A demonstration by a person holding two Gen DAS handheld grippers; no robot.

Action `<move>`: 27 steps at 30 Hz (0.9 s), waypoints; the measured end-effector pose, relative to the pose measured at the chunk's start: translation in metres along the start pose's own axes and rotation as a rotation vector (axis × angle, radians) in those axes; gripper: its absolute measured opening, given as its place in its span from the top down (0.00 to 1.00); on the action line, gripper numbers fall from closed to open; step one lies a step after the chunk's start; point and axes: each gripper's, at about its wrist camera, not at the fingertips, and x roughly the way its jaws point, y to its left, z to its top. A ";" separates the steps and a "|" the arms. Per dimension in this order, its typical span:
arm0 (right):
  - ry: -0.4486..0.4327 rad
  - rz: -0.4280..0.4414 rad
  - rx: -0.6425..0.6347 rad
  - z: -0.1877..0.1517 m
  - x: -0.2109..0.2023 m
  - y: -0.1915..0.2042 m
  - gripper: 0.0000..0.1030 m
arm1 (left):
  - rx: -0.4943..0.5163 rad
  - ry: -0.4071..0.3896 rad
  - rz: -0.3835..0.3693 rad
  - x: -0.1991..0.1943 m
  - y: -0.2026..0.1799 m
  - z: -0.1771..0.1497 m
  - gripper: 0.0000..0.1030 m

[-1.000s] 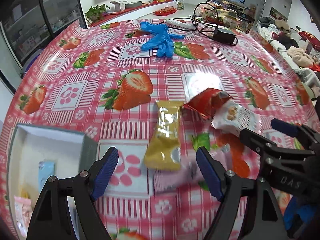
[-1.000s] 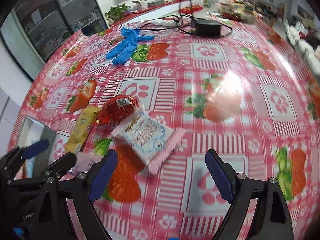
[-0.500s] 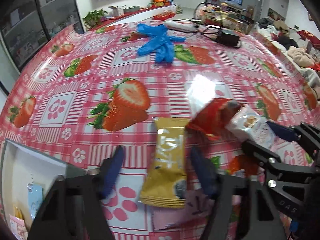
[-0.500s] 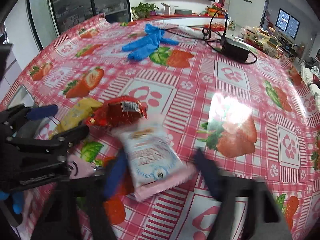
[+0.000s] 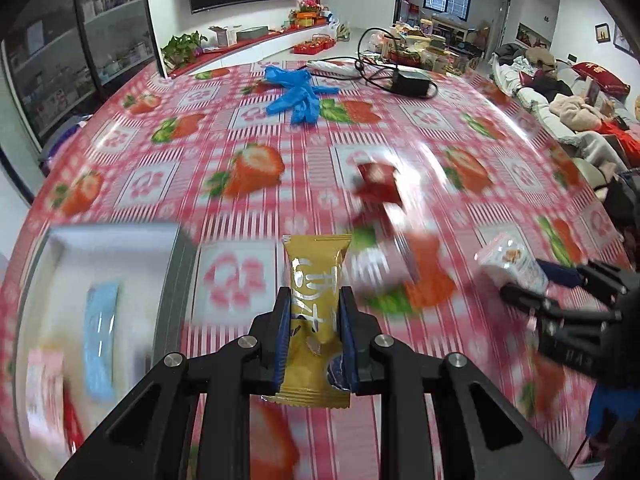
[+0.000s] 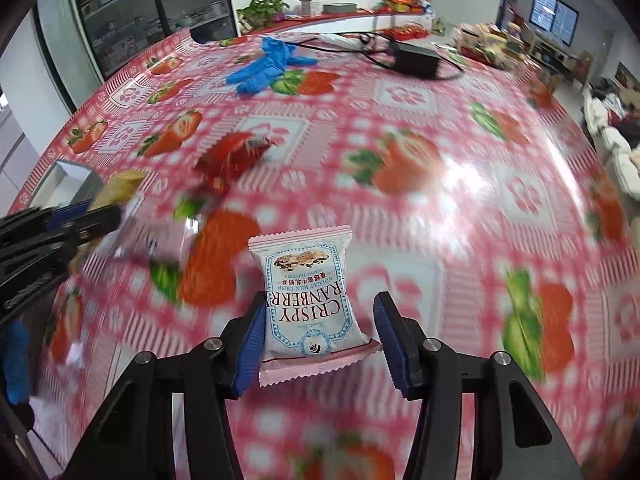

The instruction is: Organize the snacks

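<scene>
My left gripper (image 5: 314,316) is shut on a yellow snack bar (image 5: 316,280) and holds it above the table, to the right of the open grey box (image 5: 176,264). My right gripper (image 6: 320,324) holds a pink-and-white cranberry crisp packet (image 6: 306,292) lifted off the table; the left pad touches it, while a gap shows at the right pad. The packet also shows in the left wrist view (image 5: 512,264). A red snack packet (image 5: 378,184) lies on the table farther out; it also shows in the right wrist view (image 6: 230,156).
The grey box holds a blue packet (image 5: 100,336) and a pink one (image 5: 44,384). Blue gloves (image 5: 298,94) and a black power adapter with cables (image 5: 410,82) lie at the far side. The strawberry tablecloth (image 6: 480,184) covers the table. A pale pink packet (image 6: 160,244) lies blurred.
Both grippers closed on their packets and lifted them off the table. The left one moved left toward the box. The background is blurred by motion.
</scene>
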 end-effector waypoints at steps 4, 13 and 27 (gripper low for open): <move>0.007 -0.015 0.045 -0.036 -0.023 -0.004 0.47 | -0.021 0.032 0.012 -0.020 -0.007 -0.047 0.76; 0.016 -0.047 0.053 -0.103 -0.046 0.011 0.08 | 0.003 0.017 0.111 -0.030 -0.018 -0.097 0.15; -0.066 -0.087 0.051 -0.094 -0.026 0.009 0.00 | -0.043 -0.045 0.050 -0.009 -0.012 -0.101 0.00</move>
